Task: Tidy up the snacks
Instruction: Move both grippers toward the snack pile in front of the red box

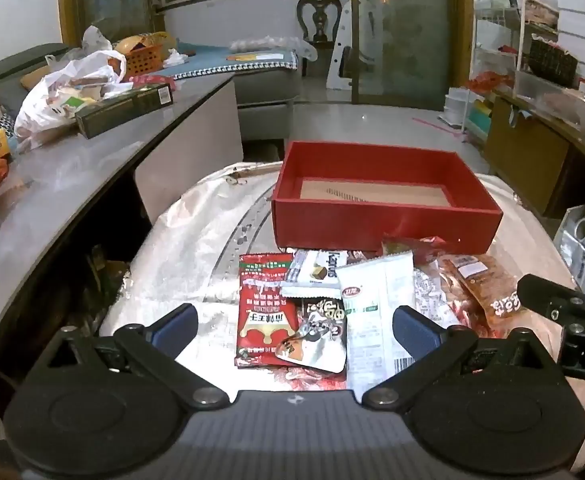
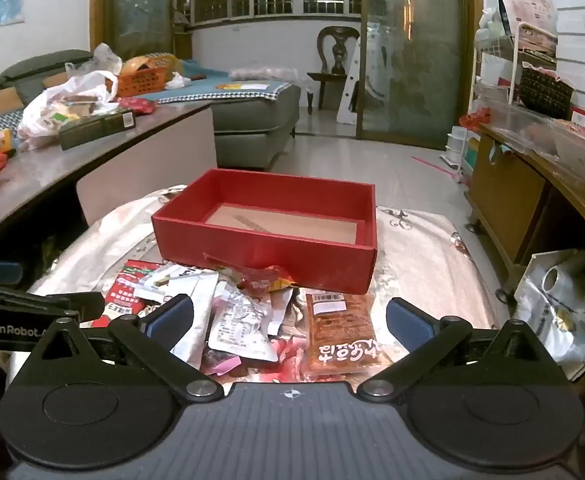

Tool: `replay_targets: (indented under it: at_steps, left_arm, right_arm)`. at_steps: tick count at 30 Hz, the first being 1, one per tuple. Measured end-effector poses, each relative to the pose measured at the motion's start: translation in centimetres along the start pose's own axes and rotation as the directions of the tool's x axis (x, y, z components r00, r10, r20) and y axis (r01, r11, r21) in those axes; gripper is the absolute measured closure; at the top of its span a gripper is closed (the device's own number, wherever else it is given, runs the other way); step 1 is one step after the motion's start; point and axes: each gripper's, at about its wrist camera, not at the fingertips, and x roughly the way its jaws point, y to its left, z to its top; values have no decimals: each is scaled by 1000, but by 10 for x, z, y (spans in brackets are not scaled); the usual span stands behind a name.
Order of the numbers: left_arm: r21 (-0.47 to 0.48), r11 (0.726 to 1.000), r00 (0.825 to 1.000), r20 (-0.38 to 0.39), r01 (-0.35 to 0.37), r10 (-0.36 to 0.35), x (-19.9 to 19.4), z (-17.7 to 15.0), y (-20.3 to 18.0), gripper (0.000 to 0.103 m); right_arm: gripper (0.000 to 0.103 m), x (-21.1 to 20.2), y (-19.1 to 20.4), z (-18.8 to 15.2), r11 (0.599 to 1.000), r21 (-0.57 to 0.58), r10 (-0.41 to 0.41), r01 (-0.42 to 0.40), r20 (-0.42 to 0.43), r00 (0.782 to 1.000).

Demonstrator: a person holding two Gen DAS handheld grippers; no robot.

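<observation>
Several snack packets point(image 1: 324, 304) lie just beyond both open tools point(image 1: 294, 326).

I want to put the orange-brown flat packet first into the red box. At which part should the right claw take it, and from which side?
Take the orange-brown packet by its long side edges, coming from above and the near side. It lies flat on the pile, lengthwise toward the red box, between the open right claw fingers. I judge the near end freest; packets overlap its left edge.
</observation>
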Motion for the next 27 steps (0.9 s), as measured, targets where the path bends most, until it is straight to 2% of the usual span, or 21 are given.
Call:
replay_targets:
  at_steps: [6,10,15,27]
  left_arm:
    - [-4,1000,997,-72,18,-18,11,-5,2,3]
    - [15,1000,992,-123,2,0,16,-12,4,3]
    - [-11,1000,986,-168,-22,19,24,-17,15,3]
    - [26,1000,978,-206,-4,9,29,-22,9,3]
  right_arm:
    - [0,3,0,-1,1000,-7,-5,4,-26,1000]
    - [0,9,1,-5,999,-26,-46,44,-74,996]
    - [0,20,1,-9,1000,-11,-23,21,-131,991]
    - [0,32,9,-17,999,-45,-27,18,-207,978]
